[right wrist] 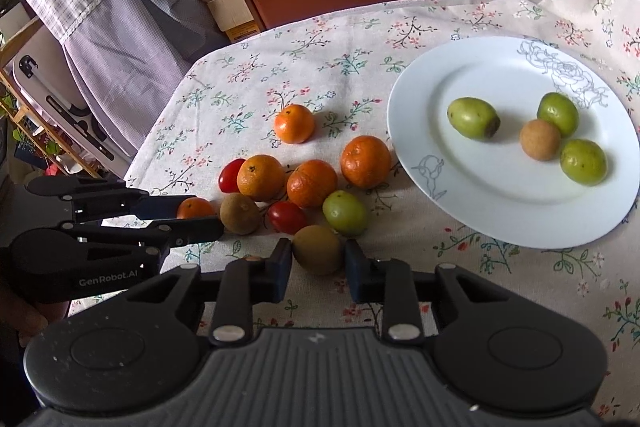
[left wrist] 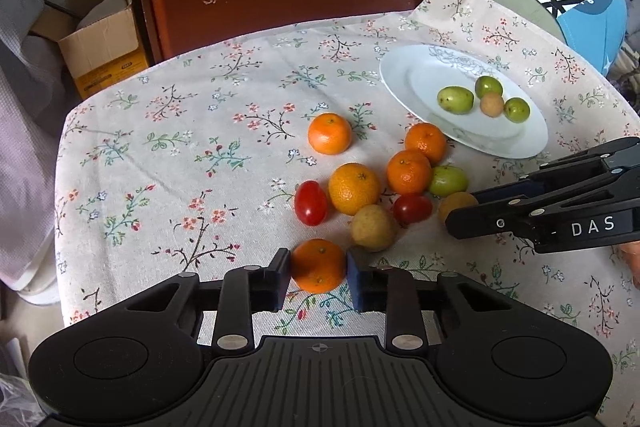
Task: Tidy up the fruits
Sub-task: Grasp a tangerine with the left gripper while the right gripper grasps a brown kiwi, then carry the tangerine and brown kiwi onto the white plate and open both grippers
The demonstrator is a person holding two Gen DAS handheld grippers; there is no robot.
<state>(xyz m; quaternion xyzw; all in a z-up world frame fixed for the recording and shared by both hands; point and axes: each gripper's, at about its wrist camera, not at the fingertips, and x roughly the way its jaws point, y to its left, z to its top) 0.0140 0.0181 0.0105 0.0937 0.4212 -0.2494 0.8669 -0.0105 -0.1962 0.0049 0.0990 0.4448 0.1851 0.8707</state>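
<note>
Left claw (left wrist: pixel 318 267) and right claw (right wrist: pixel 318 259) both clamped.

1. You have five round orange mandarins on the flowered cloth: one apart at the back (right wrist: pixel 294 123), three in the cluster (right wrist: pixel 365 161) (right wrist: pixel 311 183) (right wrist: pixel 260 177), and one between the left jaws (left wrist: pixel 318 265).
2. You have two glossy red oval tomatoes (right wrist: pixel 287 217) (right wrist: pixel 231 175).
3. You have four smooth green oval fruits: three on the plate (right wrist: pixel 473 117) (right wrist: pixel 557 113) (right wrist: pixel 583 161), one on the cloth (right wrist: pixel 345 213).
4. You have three dull brown round fruits: one on the plate (right wrist: pixel 539 139), two on the cloth (right wrist: pixel 240 213) (right wrist: pixel 317 249).
5. You have one white ceramic plate with a drawn rose (right wrist: pixel 424 99).
6. You have two black two-finger grippers (left wrist: pixel 318 271) (right wrist: pixel 317 269).
</note>
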